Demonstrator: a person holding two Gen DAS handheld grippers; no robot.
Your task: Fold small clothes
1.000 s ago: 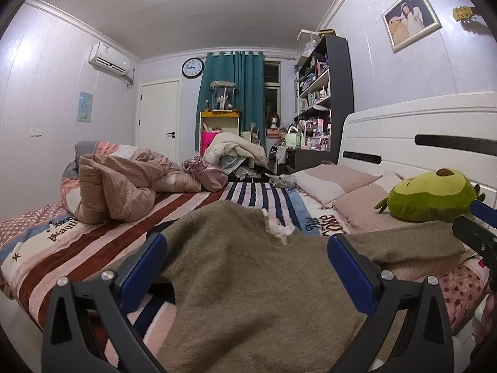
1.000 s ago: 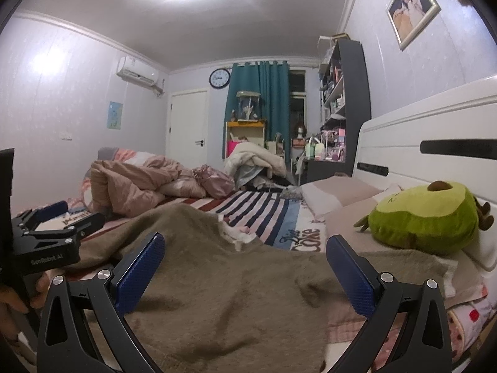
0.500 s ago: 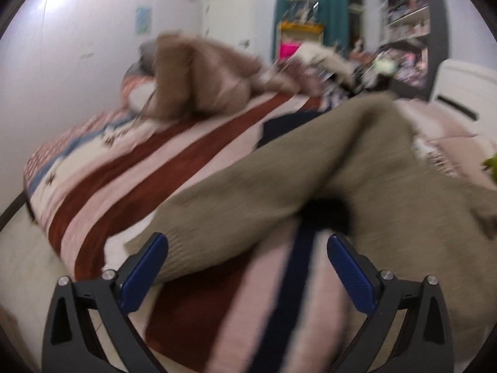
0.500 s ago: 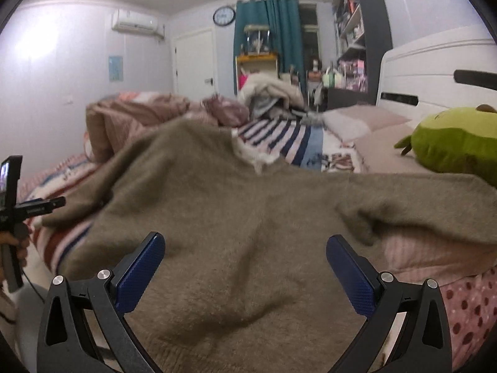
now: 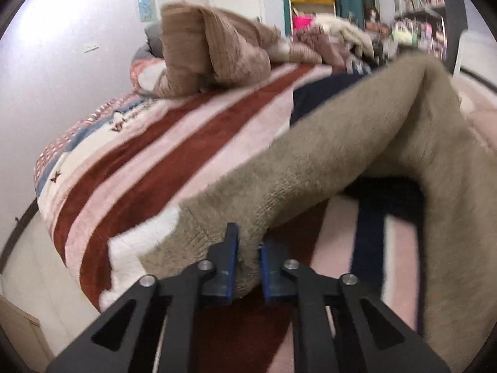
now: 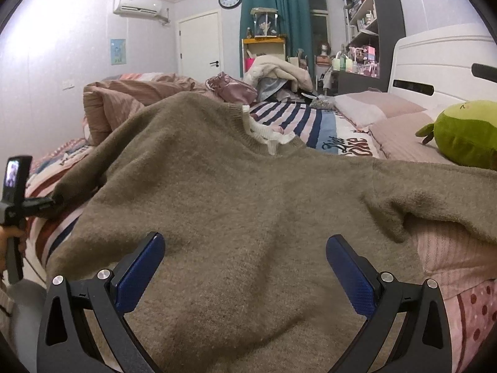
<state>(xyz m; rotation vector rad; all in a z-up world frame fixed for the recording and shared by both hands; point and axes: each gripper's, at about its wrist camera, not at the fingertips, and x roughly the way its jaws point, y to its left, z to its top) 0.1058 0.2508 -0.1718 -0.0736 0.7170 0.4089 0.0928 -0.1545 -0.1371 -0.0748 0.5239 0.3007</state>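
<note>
Sweater [image 6: 248, 205], fuzzy olive-brown knit, spread face-down-ish across the striped bed [image 5: 174, 155], collar away from the right tool, hem nearest it. Left sleeve cuff [image 5: 245, 248] sitting right between the pads of the left tool [image 5: 247, 256], closing down on it now, knit bunched in the gap. Right tool [image 6: 245, 264] spread wide, nothing pinched, hovering over the lower body of the sweater.

Judging by that: sleeve fold about to start. Best bet, get a full bite on the ribbed cuff rather than just surface fuzz, then lift only enough to clear the bed and carry the sleeve across the back toward the middle, keeping it flat so no twist. Could use the right tool to pin the body down so the whole thing doesn't drag along.

Around it: crumpled pink-brown quilt [image 5: 214, 52] ahead of the left tool, well apart, no bother. Green avocado plush [image 6: 462, 133] and pillows [image 6: 397, 133] off to the right of the right tool, with the other sleeve draped up over the pillow edge there. Likely needs pulling flat later. Bed edge just beside the cuff, so slipping off possible.
</note>
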